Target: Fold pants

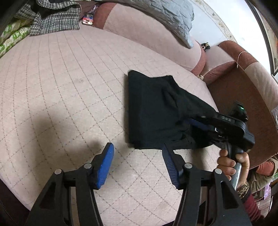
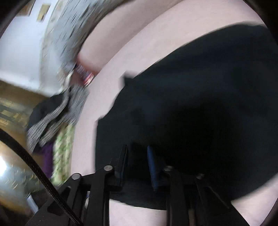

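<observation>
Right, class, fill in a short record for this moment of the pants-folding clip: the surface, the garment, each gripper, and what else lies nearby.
surface: pink quilted mattress with a stitched diamond pattern
garment: black fabric pants, bunched in a partly folded heap, lying on the mattress
left gripper: blue pads apart, nothing between them, just short of the pants' near edge
right gripper: reaching into the pants; grip unclear in blur
nearby: grey quilted pillow; grey checked woollen cloth
</observation>
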A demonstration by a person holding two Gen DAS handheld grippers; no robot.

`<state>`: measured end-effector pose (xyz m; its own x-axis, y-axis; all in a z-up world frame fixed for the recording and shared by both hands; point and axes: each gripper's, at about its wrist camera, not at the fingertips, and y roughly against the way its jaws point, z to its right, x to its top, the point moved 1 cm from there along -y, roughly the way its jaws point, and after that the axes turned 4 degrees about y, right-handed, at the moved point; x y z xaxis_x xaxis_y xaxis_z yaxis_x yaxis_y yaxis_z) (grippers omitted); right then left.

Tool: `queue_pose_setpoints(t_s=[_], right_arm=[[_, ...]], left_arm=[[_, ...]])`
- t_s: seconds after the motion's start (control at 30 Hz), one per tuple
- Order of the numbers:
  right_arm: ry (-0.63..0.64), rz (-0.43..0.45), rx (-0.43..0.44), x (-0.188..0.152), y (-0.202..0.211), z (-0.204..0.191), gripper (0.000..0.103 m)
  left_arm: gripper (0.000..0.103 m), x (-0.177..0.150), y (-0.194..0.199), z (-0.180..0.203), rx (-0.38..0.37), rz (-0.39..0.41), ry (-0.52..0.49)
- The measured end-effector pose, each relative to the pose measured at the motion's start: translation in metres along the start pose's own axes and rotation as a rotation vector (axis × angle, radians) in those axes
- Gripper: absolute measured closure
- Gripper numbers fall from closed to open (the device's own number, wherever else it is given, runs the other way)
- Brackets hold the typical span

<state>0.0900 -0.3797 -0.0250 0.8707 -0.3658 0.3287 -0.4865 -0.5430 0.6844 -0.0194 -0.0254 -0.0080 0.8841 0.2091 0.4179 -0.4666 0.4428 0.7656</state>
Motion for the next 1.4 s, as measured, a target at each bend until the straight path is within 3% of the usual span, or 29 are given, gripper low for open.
queue_pose_setpoints(t_s=[0.03, 0.13, 0.2, 0.3, 0.43, 0.6, 0.8, 1.03, 1.17, 1.23, 1.27, 1.3, 1.33, 1.37, 1.4], right_arm=[[0.013, 0.042, -0.035, 0.0, 0.014, 0.007, 0.062], [-0.03, 0.113, 0.006, -0.01, 0.054, 0.029, 0.062], [-0.037, 0.181, -0.011, -0.018, 0.08, 0.042, 0.062], [-0.065, 0.308, -0.112, -0.032, 0.123, 0.069, 0.059], [-0.128, 0.399, -0.218, -0.036, 0.151, 0.097, 0.058], [-0.138, 0.386, -0.258, -0.03, 0.148, 0.113, 0.058], [-0.115, 0.375, -0.234, -0.02, 0.137, 0.129, 0.057], [-0.063, 0.373, -0.244, -0.013, 0.121, 0.123, 0.057], [-0.053, 0.38, -0.231, -0.009, 0.115, 0.123, 0.057], [-0.047, 0.377, -0.228, -0.008, 0.114, 0.124, 0.058], [-0.044, 0.376, -0.229, -0.008, 0.114, 0.123, 0.068], [-0.046, 0.373, -0.223, -0.008, 0.114, 0.124, 0.081], [-0.059, 0.362, -0.188, -0.007, 0.114, 0.125, 0.083], [-0.078, 0.357, -0.156, -0.006, 0.114, 0.128, 0.084], [-0.092, 0.356, -0.134, -0.006, 0.116, 0.129, 0.085]], left_arm=[[0.046, 0.0, -0.002, 0.001, 0.0, -0.01, -0.001], [0.046, 0.001, -0.007, 0.013, -0.005, -0.025, -0.033], [0.046, 0.004, -0.01, 0.025, -0.017, -0.039, -0.061], [0.046, 0.016, -0.017, 0.055, -0.04, -0.059, -0.133], [0.045, 0.039, -0.039, 0.123, -0.079, -0.108, -0.282], [0.043, 0.058, -0.084, 0.215, -0.119, -0.165, -0.47], [0.042, 0.065, -0.17, 0.305, -0.16, -0.323, -0.601], [0.042, 0.074, -0.254, 0.353, -0.184, -0.424, -0.631], [0.031, 0.059, -0.286, 0.367, -0.211, -0.537, -0.719], [0.031, 0.046, -0.294, 0.374, -0.193, -0.571, -0.797], [0.043, 0.042, -0.292, 0.378, -0.184, -0.565, -0.843], [0.067, 0.04, -0.29, 0.38, -0.192, -0.574, -0.858], [0.098, 0.037, -0.289, 0.38, -0.205, -0.619, -0.852], [0.103, 0.035, -0.285, 0.379, -0.202, -0.625, -0.856], [0.103, 0.032, -0.274, 0.38, -0.199, -0.582, -0.901]])
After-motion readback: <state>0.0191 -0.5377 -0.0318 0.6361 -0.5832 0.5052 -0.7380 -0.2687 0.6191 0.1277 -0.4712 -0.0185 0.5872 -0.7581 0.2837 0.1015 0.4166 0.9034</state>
